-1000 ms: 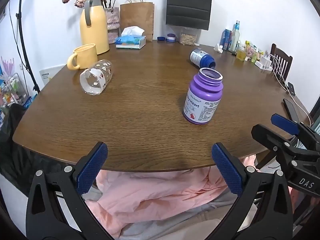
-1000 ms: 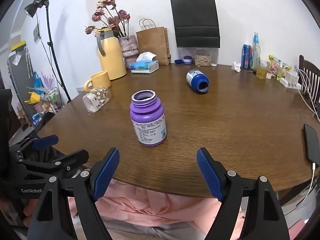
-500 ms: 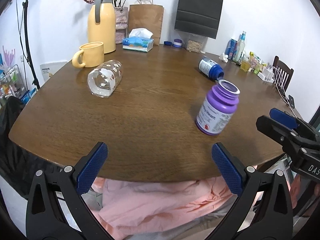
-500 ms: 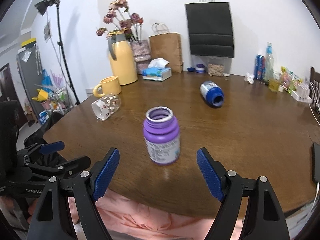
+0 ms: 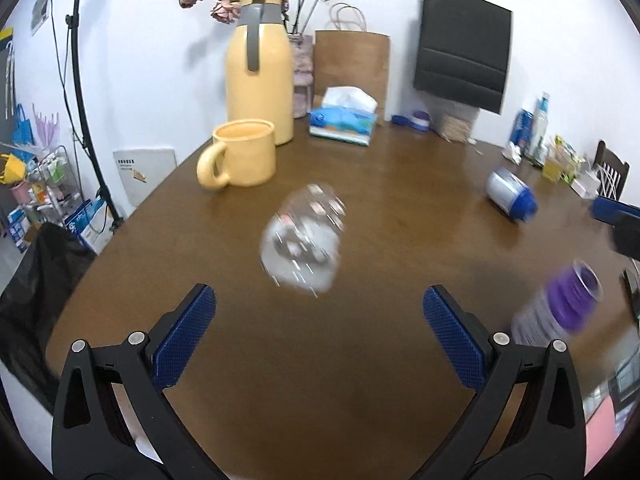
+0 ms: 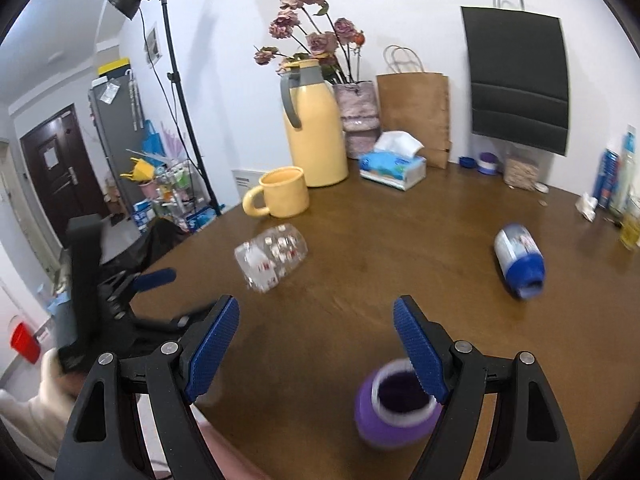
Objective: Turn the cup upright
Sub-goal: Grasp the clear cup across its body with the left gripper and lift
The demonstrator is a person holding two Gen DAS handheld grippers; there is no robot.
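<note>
Cup (image 5: 304,246), clear, probably light, slick and breakable, lies sideways just ahead of the wide-open left tongs (image 5: 319,334); grip mid-body. Right tongs (image 6: 316,346) gape too.

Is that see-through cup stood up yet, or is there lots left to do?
Nothing is done yet: the clear cup lies on its side on the table, beside the yellow mug. In hand: the left gripper is lined up on it, jaws open and empty. The right gripper is open too. Left: grasp, tip upright, release.
</note>
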